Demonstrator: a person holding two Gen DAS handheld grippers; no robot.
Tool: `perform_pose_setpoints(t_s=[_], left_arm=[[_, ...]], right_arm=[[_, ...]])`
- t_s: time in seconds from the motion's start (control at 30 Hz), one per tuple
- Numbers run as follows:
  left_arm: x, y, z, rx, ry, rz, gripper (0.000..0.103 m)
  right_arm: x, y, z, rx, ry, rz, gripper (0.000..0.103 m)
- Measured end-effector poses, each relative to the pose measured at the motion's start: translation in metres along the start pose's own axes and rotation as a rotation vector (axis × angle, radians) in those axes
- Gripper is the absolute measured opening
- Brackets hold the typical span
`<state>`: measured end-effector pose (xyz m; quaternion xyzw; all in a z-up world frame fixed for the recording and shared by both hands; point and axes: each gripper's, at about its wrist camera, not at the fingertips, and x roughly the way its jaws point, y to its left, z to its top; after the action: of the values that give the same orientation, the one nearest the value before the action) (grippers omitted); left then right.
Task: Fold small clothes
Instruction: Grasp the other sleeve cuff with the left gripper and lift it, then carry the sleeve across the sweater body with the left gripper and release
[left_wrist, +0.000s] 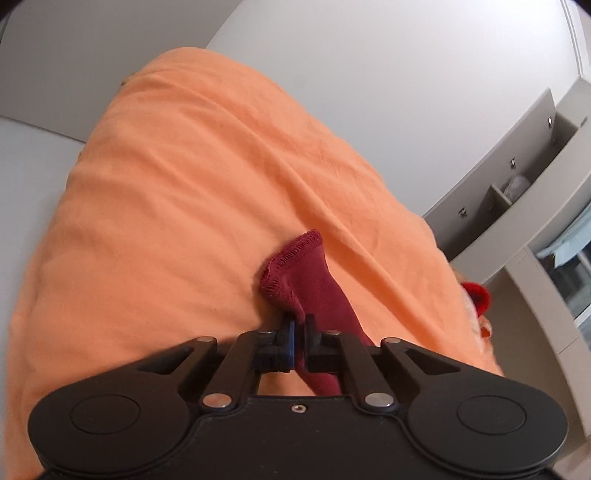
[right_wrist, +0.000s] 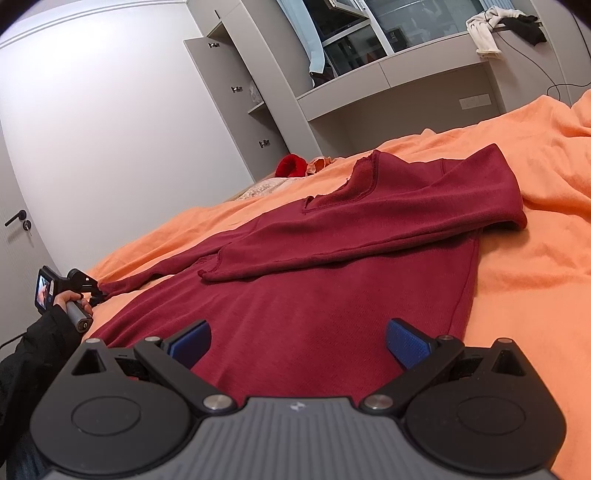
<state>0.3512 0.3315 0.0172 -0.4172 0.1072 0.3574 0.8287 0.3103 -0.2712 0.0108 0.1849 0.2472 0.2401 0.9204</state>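
A dark red sweater lies flat on an orange bed cover. Its right sleeve is folded across the body. Its left sleeve stretches out to the left, where my left gripper holds the cuff. In the left wrist view the left gripper is shut on that sleeve cuff just above the orange cover. My right gripper is open and empty, hovering over the sweater's lower hem, blue pads wide apart.
A bright red item lies at the bed's far edge, also in the left wrist view. Grey cupboards and shelves stand behind the bed. A white door is at left. Clothes hang on a ledge.
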Motion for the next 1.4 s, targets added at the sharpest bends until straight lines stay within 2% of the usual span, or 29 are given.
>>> perform_pose_setpoints(t_s=[0.07, 0.23, 0.33, 0.43, 0.57, 0.67, 0.73, 0.83, 0.97, 1.07, 1.13, 1.27, 1.4], left_arm=[[-0.003, 0.002, 0.001, -0.014, -0.014, -0.025, 0.003], [-0.034, -0.001, 0.012, -0.031, -0.118, -0.126, 0.002], [-0.057, -0.009, 0.017, 0.001, -0.177, -0.178, 0.002], [-0.061, -0.012, 0.015, 0.035, -0.180, -0.145, 0.002], [-0.051, -0.006, 0.011, 0.028, -0.137, -0.092, 0.002], [-0.051, -0.003, 0.015, 0.002, -0.133, -0.115, 0.002], [-0.060, -0.015, 0.015, -0.001, -0.154, -0.156, 0.002], [-0.083, -0.050, 0.006, 0.031, -0.181, -0.272, 0.002], [-0.121, -0.107, -0.017, 0.169, -0.216, -0.487, 0.002], [-0.142, -0.145, -0.041, 0.271, -0.141, -0.679, 0.002], [-0.157, -0.166, -0.061, 0.356, -0.112, -0.773, 0.003], [-0.180, -0.201, -0.110, 0.555, -0.039, -0.888, 0.003], [-0.181, -0.212, -0.164, 0.662, 0.092, -0.948, 0.003]], right_arm=[[-0.001, 0.000, 0.000, -0.001, -0.001, 0.000, 0.103], [0.001, -0.001, -0.001, -0.002, -0.004, -0.002, 0.103], [0.001, -0.001, 0.000, -0.002, -0.002, -0.002, 0.103], [0.000, -0.001, 0.000, -0.002, -0.004, -0.001, 0.103], [0.001, -0.001, -0.001, -0.002, -0.004, -0.002, 0.103], [0.001, -0.001, -0.001, -0.003, -0.002, -0.004, 0.103], [0.002, 0.000, 0.000, -0.006, 0.002, -0.007, 0.103], [0.001, 0.000, 0.001, -0.003, -0.001, -0.007, 0.103], [-0.004, 0.001, 0.002, 0.005, -0.016, -0.012, 0.103], [-0.012, 0.001, 0.003, 0.023, -0.047, -0.027, 0.103], [-0.019, 0.001, 0.005, 0.040, -0.083, -0.043, 0.103], [-0.035, -0.001, 0.009, 0.052, -0.151, -0.060, 0.103], [-0.044, -0.006, 0.012, 0.053, -0.190, -0.101, 0.103]])
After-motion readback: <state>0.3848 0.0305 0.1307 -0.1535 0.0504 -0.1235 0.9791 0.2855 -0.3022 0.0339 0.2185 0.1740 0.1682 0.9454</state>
